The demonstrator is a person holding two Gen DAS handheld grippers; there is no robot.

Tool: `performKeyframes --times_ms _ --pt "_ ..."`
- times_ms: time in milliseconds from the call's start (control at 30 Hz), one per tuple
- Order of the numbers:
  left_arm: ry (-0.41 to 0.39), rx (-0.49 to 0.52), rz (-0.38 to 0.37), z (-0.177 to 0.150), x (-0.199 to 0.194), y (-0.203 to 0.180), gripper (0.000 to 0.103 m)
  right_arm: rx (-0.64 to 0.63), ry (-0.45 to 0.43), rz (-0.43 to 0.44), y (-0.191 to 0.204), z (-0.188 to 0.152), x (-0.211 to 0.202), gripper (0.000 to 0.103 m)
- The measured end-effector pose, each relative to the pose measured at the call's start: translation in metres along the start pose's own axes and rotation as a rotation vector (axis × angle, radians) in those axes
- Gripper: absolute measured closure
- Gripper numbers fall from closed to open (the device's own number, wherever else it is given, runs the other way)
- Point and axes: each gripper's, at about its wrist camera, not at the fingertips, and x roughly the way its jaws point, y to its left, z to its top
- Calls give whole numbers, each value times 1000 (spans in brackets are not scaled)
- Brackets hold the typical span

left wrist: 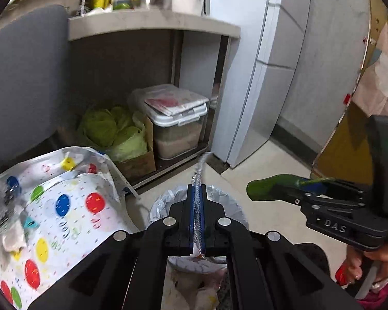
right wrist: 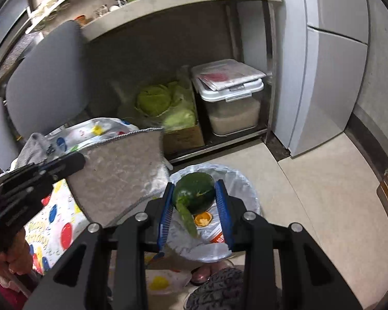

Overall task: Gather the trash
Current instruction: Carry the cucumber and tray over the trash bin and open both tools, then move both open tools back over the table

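My left gripper point(left wrist: 199, 193) is shut on a silvery foil wrapper point(left wrist: 198, 175), seen edge-on above a small trash bin point(left wrist: 235, 206) lined with a clear bag. In the right wrist view the wrapper point(right wrist: 116, 170) is a flat grey sheet held by the left gripper point(right wrist: 72, 162). My right gripper point(right wrist: 195, 193) is shut on a dark green watermelon rind point(right wrist: 194, 193) over the same bin point(right wrist: 243, 180), which holds an orange packet point(right wrist: 204, 219). In the left wrist view the right gripper point(left wrist: 274, 191) holds the rind point(left wrist: 261, 188) right of the bin.
A table with a polka-dot cloth point(left wrist: 64, 206) stands at left beside a grey chair point(left wrist: 20, 77). Under a counter point(left wrist: 152, 23) sit a box of cabbages point(left wrist: 116, 131) and a lidded rice container point(left wrist: 178, 131). A grey fridge point(left wrist: 271, 64) stands at right.
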Motion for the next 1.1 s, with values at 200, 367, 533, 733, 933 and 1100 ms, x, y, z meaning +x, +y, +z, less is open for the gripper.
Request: performKeyframes --times_ms 200,367,533,733,933,1100 --pt "32 12 27 15 40 -8 99 35 8 8 -20 10 21 70" --pt "53 -10 86 30 59 -2 70 66 -18 29 -29 21 28 57" --pt "23 -22 107 31 44 5 56 55 -60 15 -25 27 11 57" --pt "-2 -68 216 9 -4 28 55 -19 -93 16 1 21 -15 57" --pt "20 -209 393 -40 -73 83 54 -119 -97 82 55 10 -34 57" --pt "26 -347 544 -85 -134 137 52 -212 -66 188 121 4 -30 48"
